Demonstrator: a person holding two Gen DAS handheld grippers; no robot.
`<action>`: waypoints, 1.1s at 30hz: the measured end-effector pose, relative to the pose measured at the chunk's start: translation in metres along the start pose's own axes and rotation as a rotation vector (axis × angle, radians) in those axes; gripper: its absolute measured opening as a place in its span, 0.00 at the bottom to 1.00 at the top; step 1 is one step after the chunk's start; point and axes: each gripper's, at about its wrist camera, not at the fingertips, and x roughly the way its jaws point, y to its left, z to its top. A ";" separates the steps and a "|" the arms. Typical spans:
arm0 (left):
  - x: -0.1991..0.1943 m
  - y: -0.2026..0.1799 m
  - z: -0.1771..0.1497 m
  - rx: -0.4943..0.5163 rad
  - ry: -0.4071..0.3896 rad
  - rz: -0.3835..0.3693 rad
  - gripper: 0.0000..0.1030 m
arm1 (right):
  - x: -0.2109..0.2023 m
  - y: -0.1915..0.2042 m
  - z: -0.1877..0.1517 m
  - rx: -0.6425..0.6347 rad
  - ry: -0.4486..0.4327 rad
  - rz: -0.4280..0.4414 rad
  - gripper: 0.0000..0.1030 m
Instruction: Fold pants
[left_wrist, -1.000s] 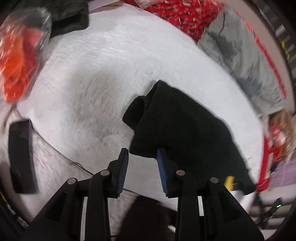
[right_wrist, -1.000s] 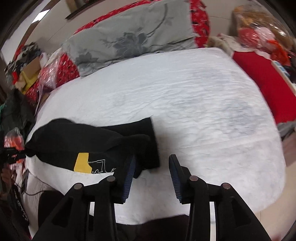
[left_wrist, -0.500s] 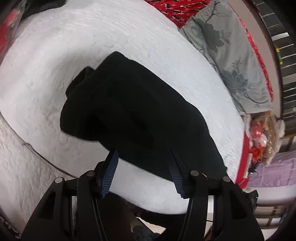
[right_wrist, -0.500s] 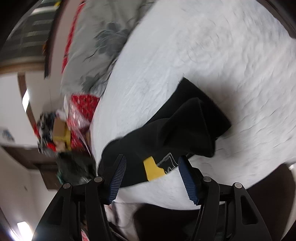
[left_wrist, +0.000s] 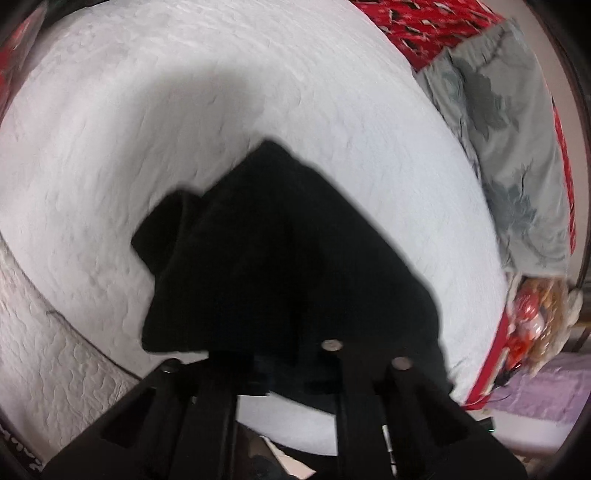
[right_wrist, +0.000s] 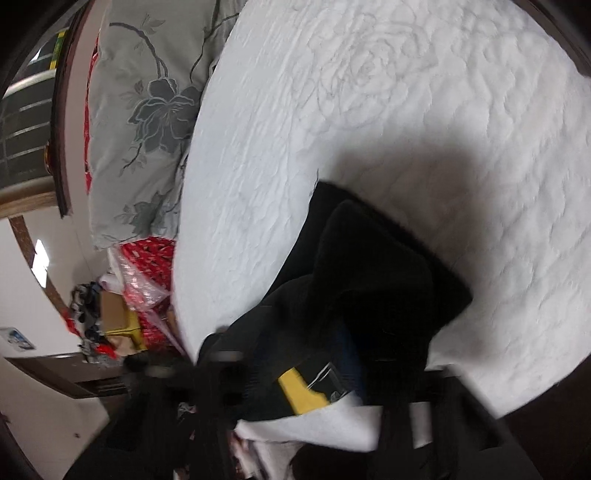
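the black pants (left_wrist: 280, 258) lie bunched in a rough heap on the white quilted bed (left_wrist: 184, 110), close to its near edge, with a yellow patch (right_wrist: 301, 393) showing at that edge in the right wrist view. the left gripper (left_wrist: 280, 362) is pressed down into the near side of the pants; its jaws are lost against the black cloth, so i cannot tell how far they are open or whether they hold anything. the right gripper (right_wrist: 306, 373) sits over the pants by the yellow patch, blurred, and its jaws cannot be judged either. a grey floral pillow (right_wrist: 147, 110) lies along the far edge of the bed.
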 end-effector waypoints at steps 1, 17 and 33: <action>-0.010 -0.006 0.010 -0.013 -0.008 -0.017 0.02 | 0.000 0.002 0.006 -0.005 0.002 -0.007 0.04; -0.029 0.030 -0.031 0.126 -0.072 0.002 0.02 | -0.007 0.020 -0.001 -0.260 -0.015 0.027 0.03; -0.054 0.047 -0.066 0.204 -0.078 0.015 0.12 | -0.041 -0.024 -0.020 -0.272 0.018 -0.066 0.28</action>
